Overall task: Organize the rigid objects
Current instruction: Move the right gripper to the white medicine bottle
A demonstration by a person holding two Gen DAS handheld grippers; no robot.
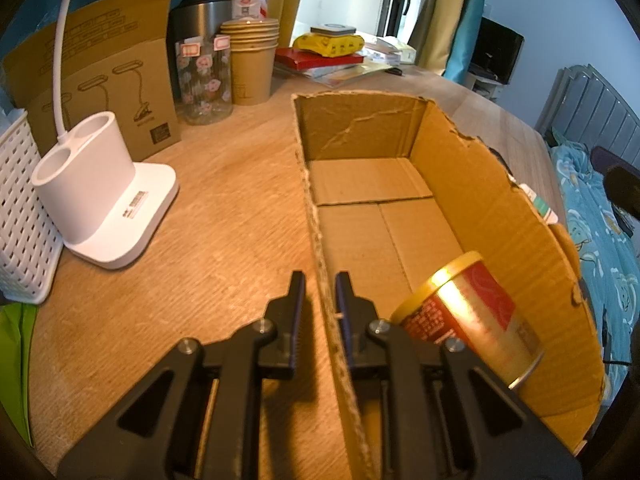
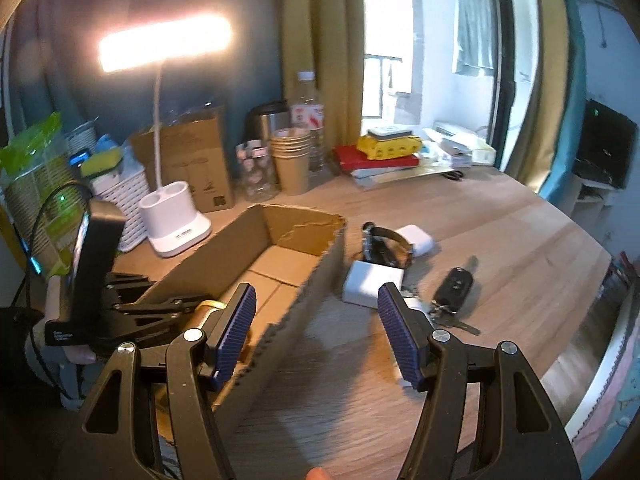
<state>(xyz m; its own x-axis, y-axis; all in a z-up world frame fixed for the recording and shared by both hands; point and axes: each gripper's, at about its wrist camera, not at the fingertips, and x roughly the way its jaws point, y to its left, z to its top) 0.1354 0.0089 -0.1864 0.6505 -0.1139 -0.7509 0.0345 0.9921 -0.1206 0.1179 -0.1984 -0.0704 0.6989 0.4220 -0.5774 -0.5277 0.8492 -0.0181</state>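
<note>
An open cardboard box lies on the wooden table; it also shows in the right wrist view. A red and gold can lies tilted inside its near end. My left gripper is shut on the box's left wall. My right gripper is open and empty, above the box's right wall. To the right of the box lie a white charger block, a white case, a wristwatch and a car key with key ring.
A white lamp base and white basket stand left of the box. At the back are a lamp carton, a glass jar, stacked paper cups, a steel mug and piled books. A bed is on the right.
</note>
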